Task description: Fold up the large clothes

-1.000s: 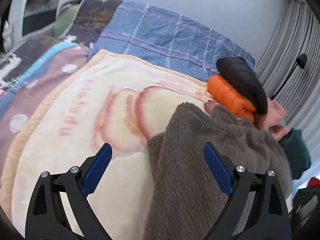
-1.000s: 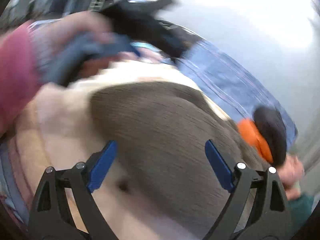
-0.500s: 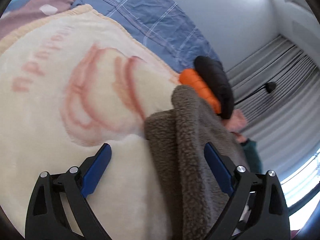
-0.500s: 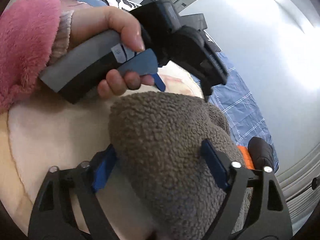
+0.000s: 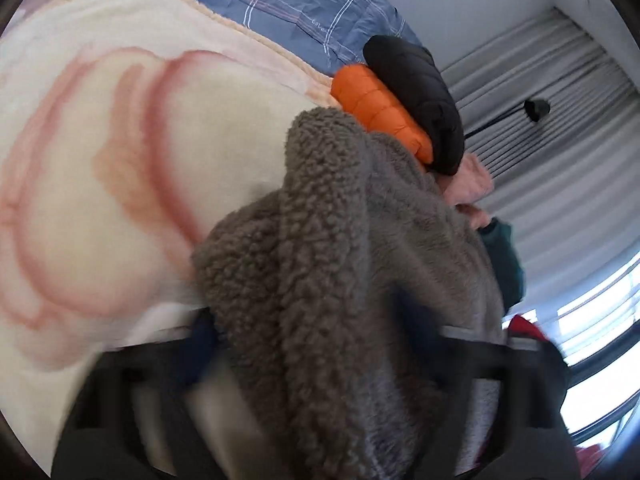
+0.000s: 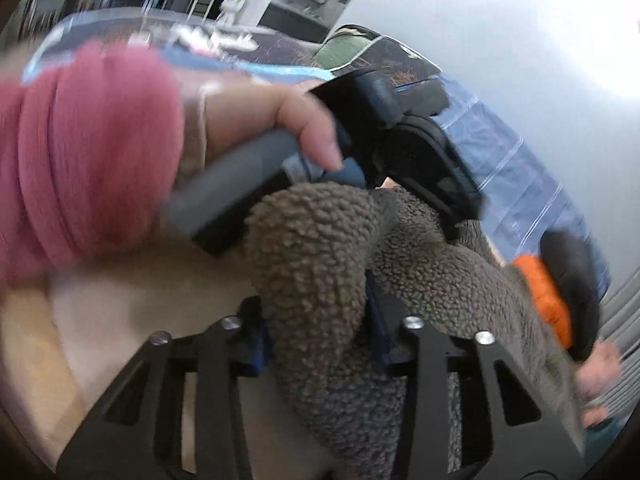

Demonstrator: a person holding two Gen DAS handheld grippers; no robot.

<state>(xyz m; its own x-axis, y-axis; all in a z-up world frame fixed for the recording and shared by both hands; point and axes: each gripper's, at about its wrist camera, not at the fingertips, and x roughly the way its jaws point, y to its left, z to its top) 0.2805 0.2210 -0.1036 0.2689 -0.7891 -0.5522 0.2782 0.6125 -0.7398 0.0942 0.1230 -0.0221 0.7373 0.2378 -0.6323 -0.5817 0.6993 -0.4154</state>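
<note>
Between both closing tools (image 6: 316,344) (image 5: 308,340) — bunched fleece (image 6: 316,248).

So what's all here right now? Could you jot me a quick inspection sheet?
Surface: cream blanket with a pink print, over a blue plaid sheet.
Job's things: grey fleece, bunched up on the blanket.
Clutter: orange roll, black roll, pink cloth, teal cloth.
Grippers: left gripper and right gripper have just been closing, each with a fold of fleece between its jaws; the right pinches it.
Cables: nothing seen.
Surroundings: grey curtain, bright window, pink sleeve.
</note>
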